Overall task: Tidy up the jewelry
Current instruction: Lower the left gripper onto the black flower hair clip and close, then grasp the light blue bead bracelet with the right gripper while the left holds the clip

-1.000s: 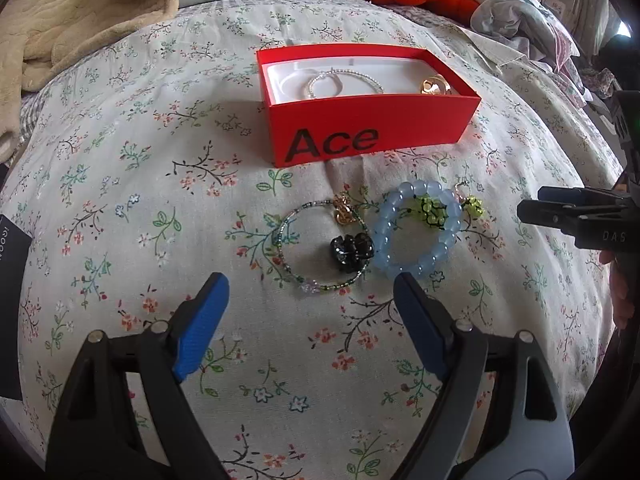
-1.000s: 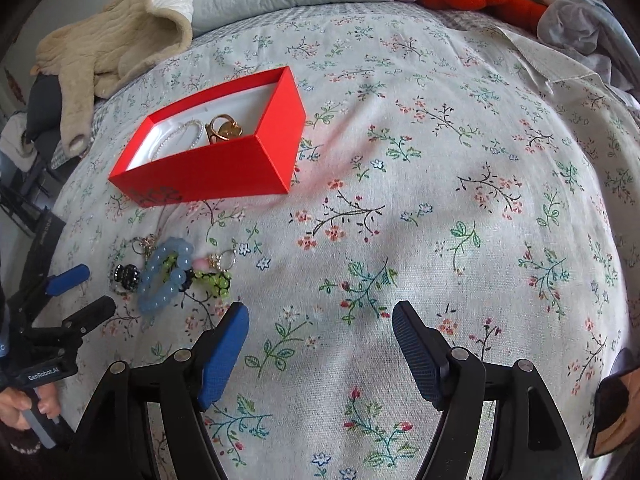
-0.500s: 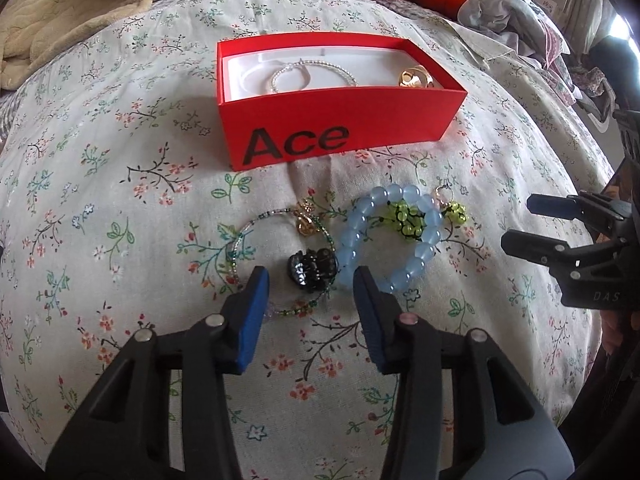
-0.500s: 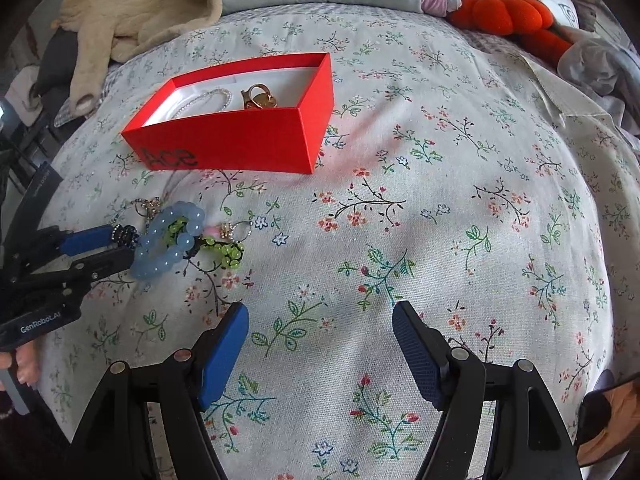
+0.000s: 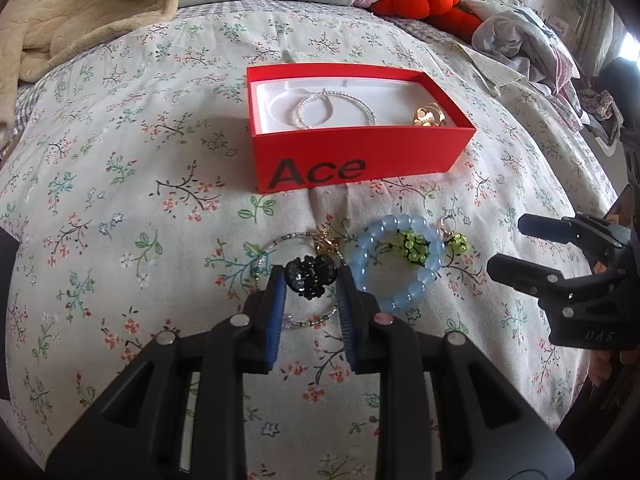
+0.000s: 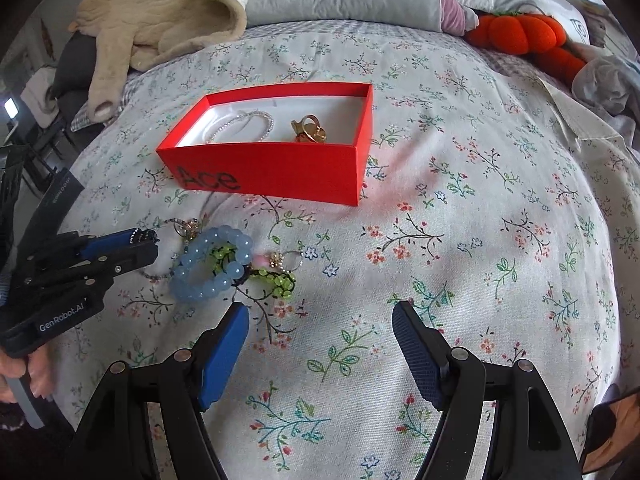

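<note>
Your left gripper (image 5: 311, 280) tilts steeply down, its jaws just closing onto the black clip (image 5: 310, 273), pads touching both sides, at 6 o'clock of the red box (image 5: 360, 160). The blue bead bracelet (image 5: 400, 264) crowds its 3 o'clock side. Your right gripper (image 6: 320, 332) hovers spread, empty, over bare bedspread (image 6: 480, 260).

Bedspread (image 5: 120, 208): matt floral cloth. Red box (image 5: 360, 160): matt card, white lining. Blue bracelet (image 5: 400, 264): glossy translucent beads. Black clip (image 5: 310, 274): shiny plastic. Ring (image 6: 310, 130): polished gold metal.
</note>
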{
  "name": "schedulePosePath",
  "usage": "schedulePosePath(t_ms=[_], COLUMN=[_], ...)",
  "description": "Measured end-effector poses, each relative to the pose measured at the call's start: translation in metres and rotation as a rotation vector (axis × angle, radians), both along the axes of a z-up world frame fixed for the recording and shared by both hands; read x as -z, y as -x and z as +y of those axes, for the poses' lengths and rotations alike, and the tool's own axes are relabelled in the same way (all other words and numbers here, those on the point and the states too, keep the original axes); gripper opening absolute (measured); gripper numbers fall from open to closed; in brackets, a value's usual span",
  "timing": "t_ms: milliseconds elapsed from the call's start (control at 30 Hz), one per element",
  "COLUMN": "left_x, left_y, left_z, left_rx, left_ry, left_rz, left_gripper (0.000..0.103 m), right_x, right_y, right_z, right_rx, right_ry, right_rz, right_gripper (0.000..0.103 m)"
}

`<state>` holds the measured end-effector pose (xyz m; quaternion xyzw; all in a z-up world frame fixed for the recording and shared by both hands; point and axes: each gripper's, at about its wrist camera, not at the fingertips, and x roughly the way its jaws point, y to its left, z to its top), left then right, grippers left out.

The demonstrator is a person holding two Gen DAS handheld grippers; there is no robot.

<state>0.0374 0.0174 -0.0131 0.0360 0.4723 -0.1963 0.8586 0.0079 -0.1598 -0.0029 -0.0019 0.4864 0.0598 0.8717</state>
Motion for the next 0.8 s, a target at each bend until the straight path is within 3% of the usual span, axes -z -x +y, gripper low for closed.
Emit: schedulePosePath(t_ms=[100, 300, 500, 800], left_x=[-0.002, -0.006, -0.009, -0.008], left_y=[-0.001, 0.001, 0.002, 0.001], left_z=[0.008, 0.016, 0.022, 0.026], left_rx=[-0.021, -0.030, -0.024, -0.030], left_ry=[0.001, 0.010, 0.016, 0.017], left_rz=[0.007, 0.005, 0.003, 0.012], left_gripper=[0.027, 0.027, 0.027, 0.027], right_x=[0.001, 0.023, 0.028, 0.030], right_y=[0.001, -0.004, -0.018, -0.029], right_z=[0.016, 0.044, 0.045, 0.040], right_rx=[-0.045, -0.112, -0.049, 0.033], right_ry=[-0.038, -0.155, -0.201, -0.214], right_rz=[0.010, 0.114, 0.103, 0.092], right_gripper=[0.068, 0.049, 0.048, 0.026])
